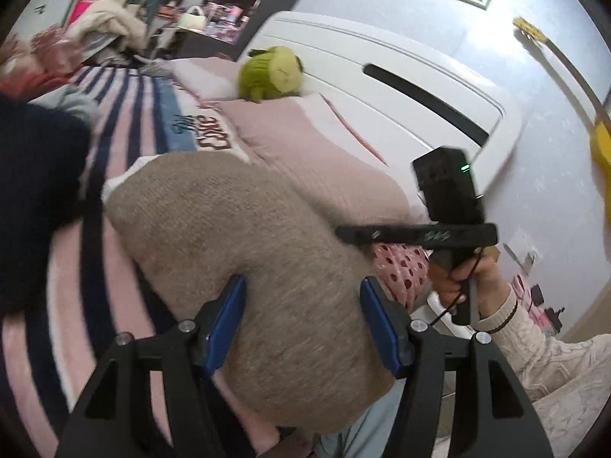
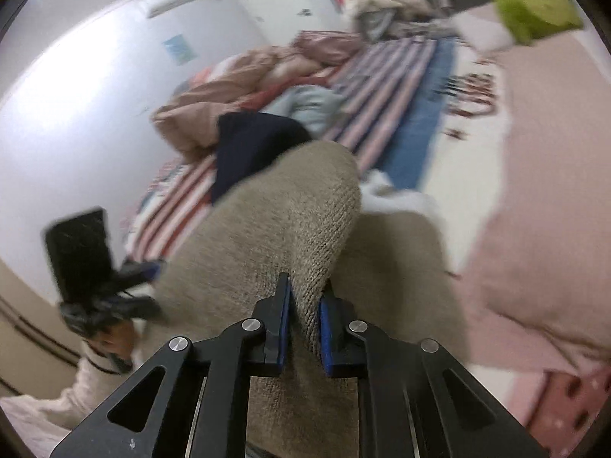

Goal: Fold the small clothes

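Note:
A beige knit garment [image 1: 244,229] lies over the striped bed cover and fills the middle of the left wrist view. My left gripper [image 1: 301,297] is open, its blue pads wide apart just above the knit, holding nothing. My right gripper [image 2: 304,297] is shut on a raised fold of the same beige knit [image 2: 290,213], lifting it off the lower layer. The right gripper also shows in the left wrist view [image 1: 420,234], held in a hand to the right. The left gripper shows in the right wrist view [image 2: 99,274] at the left edge.
A dark navy garment [image 2: 248,145] and a light blue one [image 2: 309,107] lie beyond the knit. A pink duvet [image 2: 248,84] is bunched at the far side. A green plush [image 1: 271,72] sits on pink pillows [image 1: 305,141] by the white headboard [image 1: 401,76].

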Available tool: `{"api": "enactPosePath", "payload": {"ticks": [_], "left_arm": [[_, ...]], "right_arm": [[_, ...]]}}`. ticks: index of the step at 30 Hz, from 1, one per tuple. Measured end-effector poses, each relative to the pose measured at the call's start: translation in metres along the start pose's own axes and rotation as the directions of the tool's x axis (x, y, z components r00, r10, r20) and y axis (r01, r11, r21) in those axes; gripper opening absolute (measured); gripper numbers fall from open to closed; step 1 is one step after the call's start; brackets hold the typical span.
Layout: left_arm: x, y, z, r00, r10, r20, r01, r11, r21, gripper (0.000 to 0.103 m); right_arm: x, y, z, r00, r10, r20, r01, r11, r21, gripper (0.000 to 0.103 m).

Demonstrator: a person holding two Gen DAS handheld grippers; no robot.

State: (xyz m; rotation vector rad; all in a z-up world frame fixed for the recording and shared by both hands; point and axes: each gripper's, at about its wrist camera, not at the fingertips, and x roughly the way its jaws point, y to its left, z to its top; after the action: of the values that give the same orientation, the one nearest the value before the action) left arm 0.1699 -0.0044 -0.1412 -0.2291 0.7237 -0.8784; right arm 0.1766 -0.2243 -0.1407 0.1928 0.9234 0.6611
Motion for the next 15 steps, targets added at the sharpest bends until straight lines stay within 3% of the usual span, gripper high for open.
{"api": "enactPosePath", "payload": {"ticks": [2, 3, 4, 5, 6, 9, 12, 15], "left_arm": [[0.002, -0.002, 0.002, 0.999, 0.025, -0.024, -0.025, 1.000, 0.009, 0.063], [0.000, -0.001, 0.001, 0.999, 0.036, -0.037, -0.036, 0.999, 0.007, 0.070], [-0.002, 0.002, -0.002, 0.997, 0.055, -0.057, -0.056, 0.998, 0.000, 0.074], [-0.006, 0.006, -0.006, 0.994, 0.076, -0.073, -0.077, 0.997, -0.010, 0.080], [-0.010, 0.011, -0.009, 0.991, 0.101, -0.086, -0.103, 0.994, -0.025, 0.082], [-0.031, 0.034, -0.022, 0.990, 0.109, -0.091, -0.119, 0.987, -0.110, 0.090], [-0.037, 0.057, -0.037, 0.995, 0.027, -0.093, -0.049, 0.969, -0.241, 0.091], [-0.031, 0.065, -0.047, 0.996, -0.018, -0.088, -0.010, 0.953, -0.304, 0.091]], "right_arm": [[0.003, -0.016, -0.008, 1.000, -0.014, -0.022, 0.015, 0.999, 0.046, 0.010], [0.006, -0.021, -0.013, 0.999, -0.012, -0.035, 0.014, 0.999, 0.053, 0.018], [0.013, -0.023, -0.016, 0.999, -0.020, -0.047, 0.023, 0.999, 0.048, 0.027], [0.017, -0.022, -0.018, 0.998, -0.046, -0.053, 0.048, 0.998, 0.033, 0.048], [0.019, -0.018, -0.020, 0.996, -0.078, -0.052, 0.078, 0.997, 0.014, 0.061], [0.023, -0.012, -0.019, 0.990, -0.131, -0.060, 0.129, 0.991, -0.027, 0.083], [0.031, -0.021, -0.015, 0.984, -0.139, -0.114, 0.139, 0.990, -0.003, 0.092], [0.039, -0.043, -0.015, 0.985, 0.025, -0.172, -0.006, 0.994, 0.106, 0.093]]}}
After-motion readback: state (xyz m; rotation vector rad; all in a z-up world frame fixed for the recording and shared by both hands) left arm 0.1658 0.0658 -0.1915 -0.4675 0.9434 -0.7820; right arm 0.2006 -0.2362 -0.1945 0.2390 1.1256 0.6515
